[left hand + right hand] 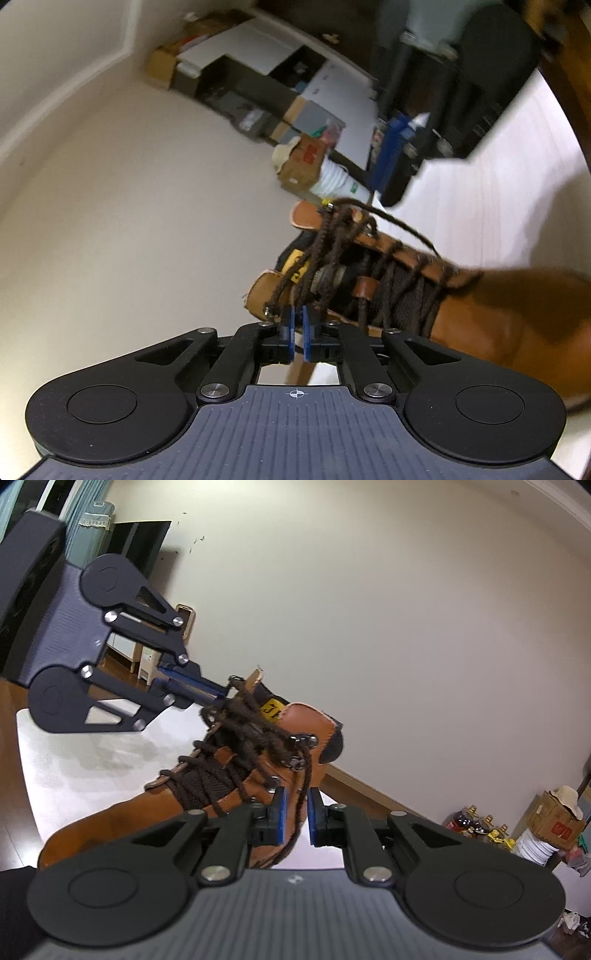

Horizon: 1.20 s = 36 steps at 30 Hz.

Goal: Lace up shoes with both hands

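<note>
The brown boot (207, 786) stands on the white surface (74, 760). The left claw (298, 325) is clenched at the top eyelets, whether on lace I cannot tell; the right claw (295, 814) is released around a hanging lace (301, 808) (not pinched). If it pulls away ungripped, that lace slips free and the upper lacing slackens.

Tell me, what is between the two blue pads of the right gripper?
A brown lace hangs down from the boot through the gap of the right gripper. The right wrist view shows it.
</note>
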Available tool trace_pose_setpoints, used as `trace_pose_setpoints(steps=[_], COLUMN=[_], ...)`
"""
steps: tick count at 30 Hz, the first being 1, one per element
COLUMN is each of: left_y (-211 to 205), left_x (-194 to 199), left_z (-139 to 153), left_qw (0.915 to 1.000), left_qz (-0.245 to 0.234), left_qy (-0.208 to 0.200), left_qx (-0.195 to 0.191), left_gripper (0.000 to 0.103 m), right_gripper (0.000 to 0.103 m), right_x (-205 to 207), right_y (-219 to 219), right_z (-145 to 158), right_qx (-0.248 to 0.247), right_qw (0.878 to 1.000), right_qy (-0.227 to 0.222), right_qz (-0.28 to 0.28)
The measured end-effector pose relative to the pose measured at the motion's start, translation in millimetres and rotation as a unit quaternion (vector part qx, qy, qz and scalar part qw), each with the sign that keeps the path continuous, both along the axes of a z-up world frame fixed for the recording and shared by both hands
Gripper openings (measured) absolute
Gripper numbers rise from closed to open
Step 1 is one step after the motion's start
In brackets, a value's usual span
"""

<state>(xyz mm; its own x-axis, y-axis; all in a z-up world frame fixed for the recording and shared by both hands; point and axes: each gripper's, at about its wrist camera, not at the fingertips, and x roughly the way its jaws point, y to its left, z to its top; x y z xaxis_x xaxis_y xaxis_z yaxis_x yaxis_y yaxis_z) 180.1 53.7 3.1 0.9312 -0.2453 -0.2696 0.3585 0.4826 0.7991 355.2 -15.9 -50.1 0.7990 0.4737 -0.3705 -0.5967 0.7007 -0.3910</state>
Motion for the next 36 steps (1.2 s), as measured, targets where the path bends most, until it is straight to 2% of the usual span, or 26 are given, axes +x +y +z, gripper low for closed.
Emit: trace_pose_setpoints(steps=[2, 4, 8, 10, 13, 17, 23, 25, 27, 28, 30, 32, 36], left_y=[1.3, 1.3, 4.2, 5.2, 5.3, 12.1, 16.6, 19.3, 26.6, 31.5, 39.5, 50.3, 64.9], left_x=[-7.4, -7.9, -6.4, -6.9, -5.9, -10.8, -10.7, -12.9, -16.6, -17.0, -15.6, -6.9, 17.9], left_z=[9.2, 12.3, 14.8, 17.0, 17.6, 17.0, 17.3, 17.0, 15.8, 15.8, 15.1, 14.6, 16.8], left_qw=[0.999, 0.9985, 0.9979, 0.9979, 0.9978, 0.9974, 0.9963, 0.9957, 0.9945, 0.9935, 0.9919, 0.989, 0.9791], left_qz=[-0.011, -0.009, -0.004, -0.004, -0.003, -0.001, -0.002, -0.012, -0.021, -0.022, -0.011, 0.01, 0.03], left_qy=[0.003, 0.008, 0.015, 0.016, 0.017, 0.019, 0.02, 0.03, 0.042, 0.049, 0.056, 0.067, 0.101], left_qx=[-0.042, -0.053, -0.063, -0.062, -0.063, -0.07, -0.084, -0.087, -0.094, -0.101, -0.113, -0.132, -0.174], left_gripper=[0.002, 0.002, 0.002, 0.002, 0.002, 0.002, 0.003, 0.007, 0.007, 0.008, 0.009, 0.011, 0.017], right_gripper=[0.012, 0.012, 0.012, 0.012, 0.011, 0.003, 0.003, 0.003, 0.008, 0.014, 0.015, 0.015, 0.015], right_x=[-4.8, -7.3, -9.7, -12.5, -12.3, -17.3, -34.5, -26.5, -21.2, -20.0, -15.8, -9.1, 16.8], right_y=[3.0, 7.8, 20.5, 32.7, 44.4, 52.2, 43.4, 35.0, 27.5, 24.0, 14.2, 9.3, -5.6], right_z=[-0.3, 0.4, 0.2, -2.4, -8.6, -15.4, -3.5, 0.4, 0.8, 0.6, 0.3, -0.7, 1.4], right_qx=[-0.002, -0.013, -0.043, -0.077, -0.114, -0.139, -0.095, -0.069, -0.067, -0.063, -0.048, -0.04, 0.018], right_qw=[1.0, 0.999, 0.997, 0.992, 0.986, 0.979, 0.986, 0.991, 0.993, 0.993, 0.996, 0.997, 1.0], right_qy=[-0.012, -0.031, -0.064, -0.097, -0.121, -0.149, -0.129, -0.107, -0.092, -0.086, -0.071, -0.059, 0.011], right_qz=[0.006, 0.007, 0.018, 0.025, 0.027, 0.026, 0.051, 0.043, 0.041, 0.041, 0.035, 0.024, 0.007])
